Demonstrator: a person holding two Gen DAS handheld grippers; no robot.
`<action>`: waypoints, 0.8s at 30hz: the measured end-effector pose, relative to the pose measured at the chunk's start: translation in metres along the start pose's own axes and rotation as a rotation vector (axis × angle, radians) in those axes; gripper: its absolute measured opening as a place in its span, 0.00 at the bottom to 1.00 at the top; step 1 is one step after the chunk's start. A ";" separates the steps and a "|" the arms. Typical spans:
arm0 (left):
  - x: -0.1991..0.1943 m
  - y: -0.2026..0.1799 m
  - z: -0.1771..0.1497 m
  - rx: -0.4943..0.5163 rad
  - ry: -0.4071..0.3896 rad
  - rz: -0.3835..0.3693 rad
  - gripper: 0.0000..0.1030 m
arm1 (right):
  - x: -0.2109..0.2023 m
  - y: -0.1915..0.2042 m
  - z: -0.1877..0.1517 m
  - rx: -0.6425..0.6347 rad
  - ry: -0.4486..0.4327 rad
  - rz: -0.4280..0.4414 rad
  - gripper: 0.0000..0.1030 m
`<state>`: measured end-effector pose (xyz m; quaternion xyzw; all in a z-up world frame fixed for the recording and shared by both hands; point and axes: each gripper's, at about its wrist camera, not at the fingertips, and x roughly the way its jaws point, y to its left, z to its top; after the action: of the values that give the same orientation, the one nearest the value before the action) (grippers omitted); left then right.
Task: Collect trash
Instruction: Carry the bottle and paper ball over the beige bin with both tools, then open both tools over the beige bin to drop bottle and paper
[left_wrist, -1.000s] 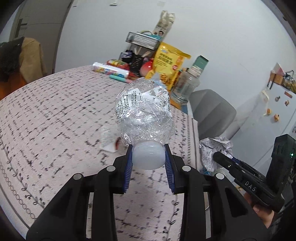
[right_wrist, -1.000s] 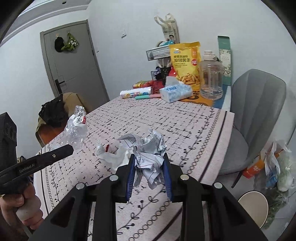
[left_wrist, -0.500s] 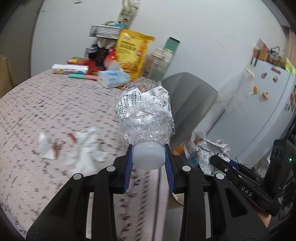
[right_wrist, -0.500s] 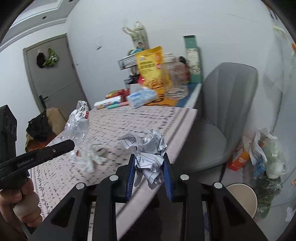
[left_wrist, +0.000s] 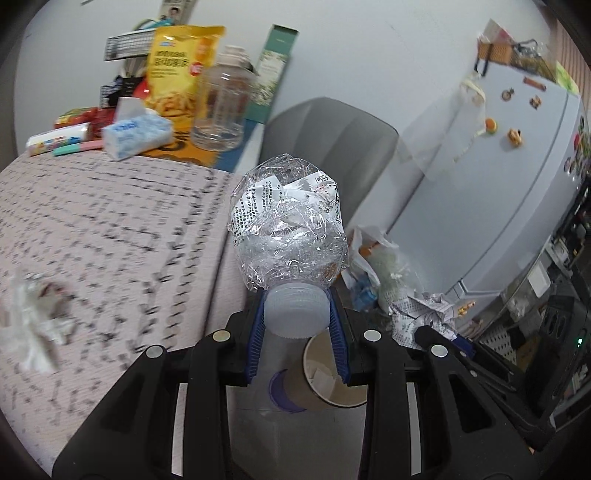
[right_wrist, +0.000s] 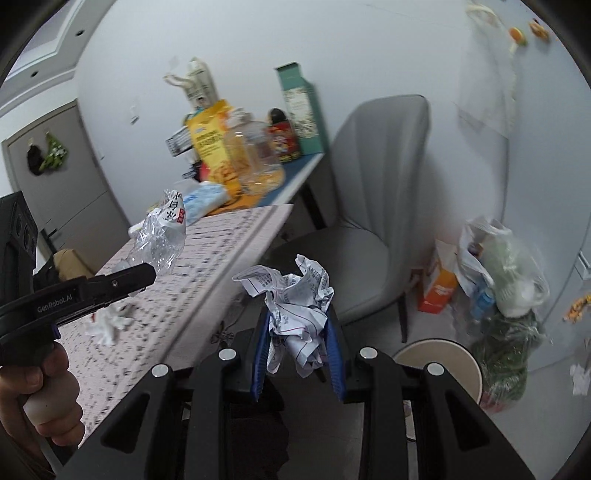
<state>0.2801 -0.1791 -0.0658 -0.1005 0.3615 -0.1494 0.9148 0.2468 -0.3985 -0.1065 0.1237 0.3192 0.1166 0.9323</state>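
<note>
The left tool (left_wrist: 297, 332) is pinching a crushed plastic bottle (left_wrist: 288, 236) by its white cap, with the crinkled body sticking out ahead of the blue pads, off past the counter (left_wrist: 110, 229) edge and over the floor. Right below it in the left wrist view sits a round paper bin (left_wrist: 332, 384) on the floor, tan outside and pale inside, with what looks like a scrap or 2 of paper in it, hard to tell exactly. The right tool (right_wrist: 298, 354) is clamped on a crumpled paper ball (right_wrist: 295, 306) with printed lines on it, also held out in the air beside the counter, and the same bin (right_wrist: 439, 362) shows just ahead of it to the right. Next to the bin there's a clear plastic bag (right_wrist: 498, 266) stuffed with stuff, plus an orange carton (right_wrist: 439, 288) by the wall. On the counter some white crumpled tissue (left_wrist: 33, 325) lies on the patterned cloth. At the far end there's a yellow snack bag (left_wrist: 177, 70), a big clear jar (left_wrist: 221, 107) that looks empty, a tissue pack (left_wrist: 136, 136) and a teal box (left_wrist: 273, 74). A grey chair (right_wrist: 373, 206) is pulled up at the counter's side and a white fridge (left_wrist: 498, 177) with magnets stands beyond.
</note>
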 end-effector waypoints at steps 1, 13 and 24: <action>0.007 -0.005 0.001 0.004 0.007 -0.003 0.31 | 0.002 -0.008 -0.001 0.012 0.000 -0.008 0.27; 0.115 -0.042 0.001 0.052 0.154 -0.035 0.31 | 0.049 -0.097 -0.020 0.155 0.041 -0.126 0.28; 0.181 -0.069 -0.013 0.079 0.258 -0.081 0.31 | 0.108 -0.178 -0.045 0.302 0.046 -0.222 0.58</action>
<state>0.3827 -0.3074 -0.1697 -0.0589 0.4654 -0.2120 0.8573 0.3266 -0.5273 -0.2563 0.2233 0.3661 -0.0334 0.9028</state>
